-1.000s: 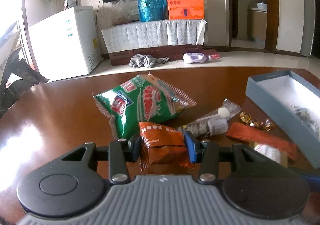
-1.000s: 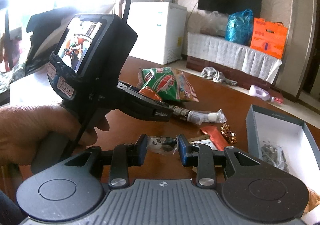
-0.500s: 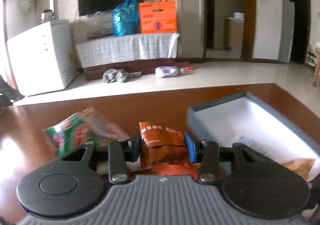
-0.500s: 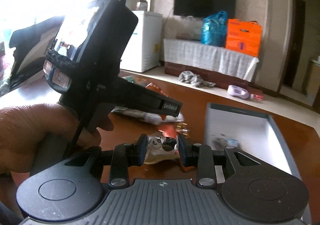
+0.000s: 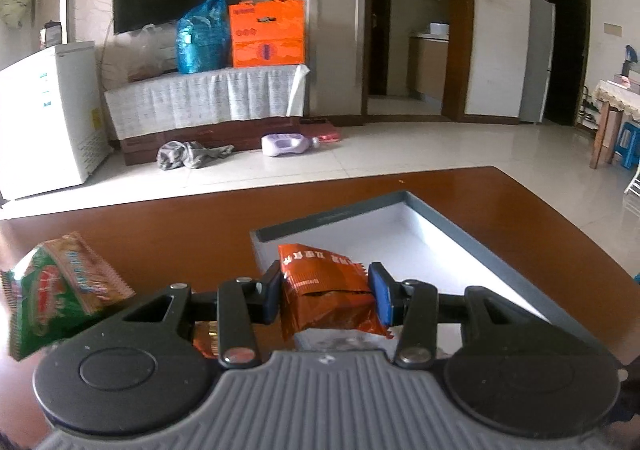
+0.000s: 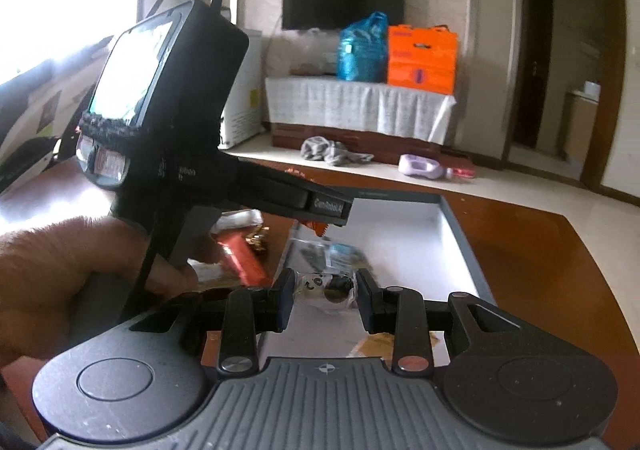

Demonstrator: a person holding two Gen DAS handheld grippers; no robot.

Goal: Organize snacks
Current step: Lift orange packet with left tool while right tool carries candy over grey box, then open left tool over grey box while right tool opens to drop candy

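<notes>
So the biggest thing here is the brown wooden table [image 5: 540, 210], glossy, taking up the lower half of both wrist views. Sitting on it is a grey box [image 5: 460, 226] with a white inside, open on top, and it already has a few wrapped bits lying on its floor [image 6: 332, 256] (too blurry to say what exactly).

Next down in size, a green snack bag [image 5: 52, 290] lies on the table off to the left of the box, well apart from it. Closer to the box's left wall there's a red flat packet [image 6: 240, 262] and some small gold-wrapped candies [image 6: 256, 238], next to each other on the wood.

Then the held stuff. The left tongs [image 5: 326, 292] are clamped on an orange snack packet [image 5: 324, 290], both blue pads pressing its sides, and the packet hangs over the near left corner of the box. The right tongs [image 6: 325, 296] are clamped on a small clear-wrapped snack [image 6: 326, 288] with dark printing, hovering above the box's near end. From the right wrist view you can see a hand [image 6: 60, 282] wrapped round the left tool's handle, its nose poking over the box's left wall.
</notes>
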